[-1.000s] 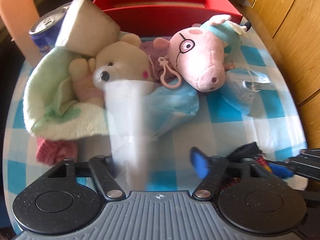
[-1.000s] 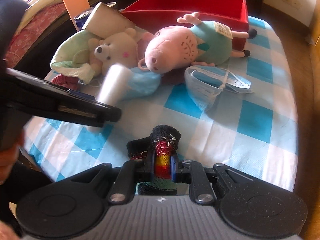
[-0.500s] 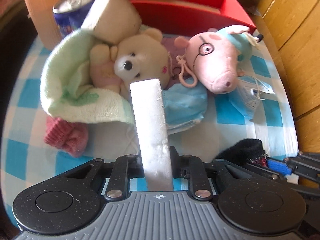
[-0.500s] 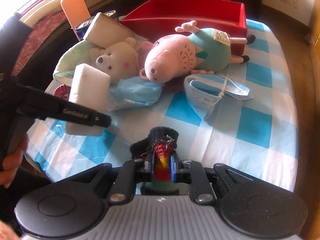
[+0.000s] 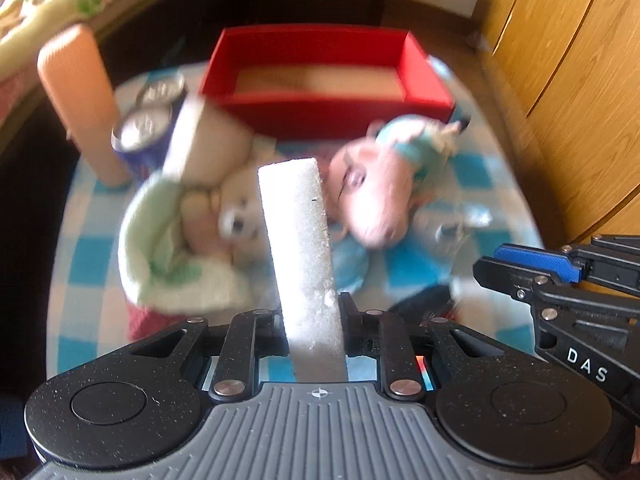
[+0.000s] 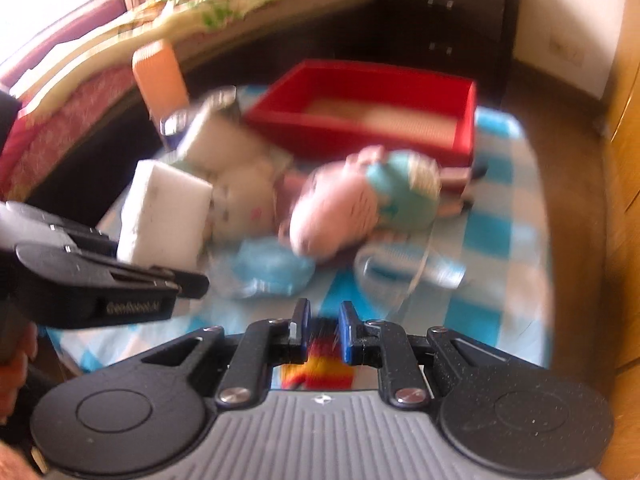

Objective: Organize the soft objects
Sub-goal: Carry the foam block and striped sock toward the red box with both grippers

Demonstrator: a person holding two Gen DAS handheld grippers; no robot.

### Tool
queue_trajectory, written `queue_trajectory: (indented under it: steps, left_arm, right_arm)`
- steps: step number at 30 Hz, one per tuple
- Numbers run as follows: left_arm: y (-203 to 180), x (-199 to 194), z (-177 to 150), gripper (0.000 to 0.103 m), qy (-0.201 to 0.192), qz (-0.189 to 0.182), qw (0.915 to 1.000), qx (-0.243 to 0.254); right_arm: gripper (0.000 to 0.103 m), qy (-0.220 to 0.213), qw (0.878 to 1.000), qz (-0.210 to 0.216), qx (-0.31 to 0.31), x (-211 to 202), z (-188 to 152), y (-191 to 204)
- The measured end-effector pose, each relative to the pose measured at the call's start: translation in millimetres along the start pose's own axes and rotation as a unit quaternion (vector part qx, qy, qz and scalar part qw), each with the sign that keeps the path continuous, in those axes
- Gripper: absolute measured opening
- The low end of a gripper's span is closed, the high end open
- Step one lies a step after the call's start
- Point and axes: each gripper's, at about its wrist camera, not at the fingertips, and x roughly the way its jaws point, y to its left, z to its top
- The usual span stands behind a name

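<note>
**Both grippers loaded, red box waiting beyond the pile**

Nearest in the left wrist view, the left gripper [image 5: 313, 316] is clamped on a white sponge block [image 5: 298, 252], which stands on end between the jaws, leaning slightly left. In the right wrist view, the right gripper [image 6: 323, 330] is nearly closed on a striped knitted sock [image 6: 320, 364], red, yellow and dark; only its lower part shows between the blue pads [image 6: 345, 334]. Both items appear lifted clear of the table, probably so they can be carried over the pile.

Beyond the grippers lies a blue-and-white checked tablecloth [image 5: 404, 268], blurred by motion. On it, in the middle distance, sit a cream teddy bear [image 5: 240, 220] tucked in a pale green towel [image 5: 160, 264], a pink pig plush [image 5: 376, 200] in a teal outfit, a crumpled blue face mask [image 6: 272, 272] and a second mask [image 6: 404, 270].

Behind the toys are a second pale block [image 5: 200, 144], a drinks can [image 5: 138, 140] and an orange upright object [image 5: 80, 100].

Farthest back, an open red box [image 5: 328, 120] sits at the table's far edge, looking empty; it is likely the destination for the soft things.
</note>
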Motion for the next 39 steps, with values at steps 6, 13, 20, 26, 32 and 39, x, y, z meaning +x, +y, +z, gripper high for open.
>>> queue_trajectory:
  steps: [6,13,20,26,32,39]
  left_arm:
    - [2,-2,17,0.026,-0.023,-0.024,0.9994,-0.004]
    - [8,19,3,0.027,0.011,-0.037,0.9992,-0.002]
    - [13,28,-7,0.027,0.032,-0.034,0.9989,0.006]
    - [26,57,-15,0.078,0.059,-0.005,0.9976,-0.035]
    - [12,83,-11,0.055,0.082,0.019,0.9956,-0.042]
    - [-9,66,-20,0.050,0.070,0.048,0.9963,0.013]
  right_arm:
    - [0.007,0.019,1.000,-0.006,-0.005,-3,11,-7]
    - [0.062,0.122,0.992,0.000,0.019,60,-39,-4]
    - [0.001,0.160,0.987,-0.023,-0.017,83,-44,6]
    - [0.001,0.157,0.987,-0.017,-0.013,79,-48,2]
    - [0.001,0.153,0.988,0.001,-0.018,79,-45,4]
    - [0.001,0.129,0.992,0.015,-0.008,66,-38,-1]
